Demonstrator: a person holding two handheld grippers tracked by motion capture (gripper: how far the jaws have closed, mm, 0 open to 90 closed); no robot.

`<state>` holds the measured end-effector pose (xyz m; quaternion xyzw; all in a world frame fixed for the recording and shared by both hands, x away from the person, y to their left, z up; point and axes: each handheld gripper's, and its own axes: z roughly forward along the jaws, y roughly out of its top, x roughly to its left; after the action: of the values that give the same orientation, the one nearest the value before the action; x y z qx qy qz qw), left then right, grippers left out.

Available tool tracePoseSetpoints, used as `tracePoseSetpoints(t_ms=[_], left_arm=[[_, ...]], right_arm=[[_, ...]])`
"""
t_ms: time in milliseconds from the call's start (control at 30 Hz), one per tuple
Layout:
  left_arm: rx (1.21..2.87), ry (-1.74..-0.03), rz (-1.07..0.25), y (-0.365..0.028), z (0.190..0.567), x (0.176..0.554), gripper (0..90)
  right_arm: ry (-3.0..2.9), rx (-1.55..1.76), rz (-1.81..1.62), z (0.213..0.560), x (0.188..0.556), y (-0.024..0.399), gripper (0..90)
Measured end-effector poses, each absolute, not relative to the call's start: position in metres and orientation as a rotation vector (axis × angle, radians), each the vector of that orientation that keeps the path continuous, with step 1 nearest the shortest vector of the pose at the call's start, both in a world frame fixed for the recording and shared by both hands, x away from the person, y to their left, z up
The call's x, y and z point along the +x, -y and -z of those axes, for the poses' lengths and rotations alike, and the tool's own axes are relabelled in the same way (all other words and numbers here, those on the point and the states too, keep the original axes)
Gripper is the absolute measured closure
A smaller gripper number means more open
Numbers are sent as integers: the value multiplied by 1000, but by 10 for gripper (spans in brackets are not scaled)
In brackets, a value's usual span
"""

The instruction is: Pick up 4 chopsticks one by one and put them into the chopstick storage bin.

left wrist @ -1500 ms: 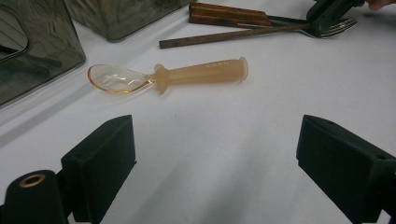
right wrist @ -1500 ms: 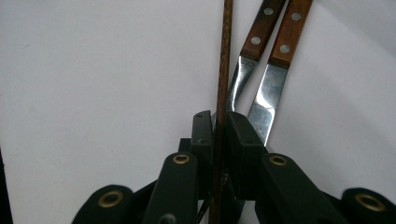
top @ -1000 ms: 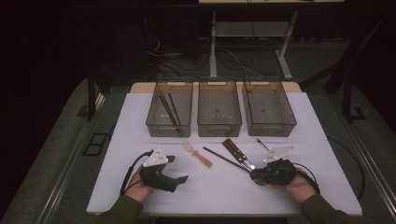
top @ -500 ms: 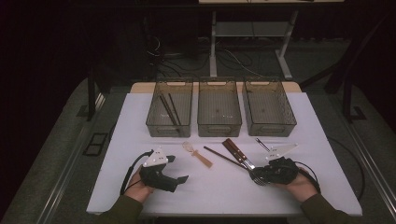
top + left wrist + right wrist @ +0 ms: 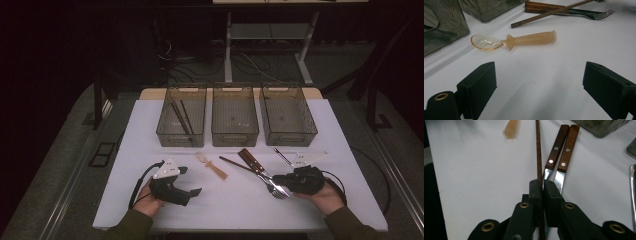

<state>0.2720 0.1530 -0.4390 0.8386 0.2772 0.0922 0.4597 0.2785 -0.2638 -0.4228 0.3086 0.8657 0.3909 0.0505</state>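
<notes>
My right gripper (image 5: 542,187) is shut on a thin brown chopstick (image 5: 539,157), which runs out between the pads and across the white table. In the high view this chopstick (image 5: 240,165) lies slanted to the left of the right gripper (image 5: 277,179). My left gripper (image 5: 539,85) stands open and low over the table with nothing between its pads. A translucent orange spoon (image 5: 524,40) lies just beyond it. In the high view the left gripper (image 5: 190,181) sits at the front left, and the spoon (image 5: 211,166) is to its right.
A wooden-handled fork and knife (image 5: 562,145) lie side by side under the chopstick. Three smoky plastic bins (image 5: 235,131) stand in a row at the back; the left bin (image 5: 165,131) holds dark chopsticks (image 5: 177,117). A metal utensil (image 5: 282,156) lies near the right bin.
</notes>
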Motion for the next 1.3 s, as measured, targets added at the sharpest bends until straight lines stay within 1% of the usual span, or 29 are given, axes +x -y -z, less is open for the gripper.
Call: tracePoseSetpoints(t_ms=[533,1300], left_arm=[[2066,-682,-227,-153,439,272,103],[2050,-701,-224,-151,441,272,103]], right_arm=[[-2557,927,-1366,403,279,270,851],[-2461,911,-1463,378,292,262,851]])
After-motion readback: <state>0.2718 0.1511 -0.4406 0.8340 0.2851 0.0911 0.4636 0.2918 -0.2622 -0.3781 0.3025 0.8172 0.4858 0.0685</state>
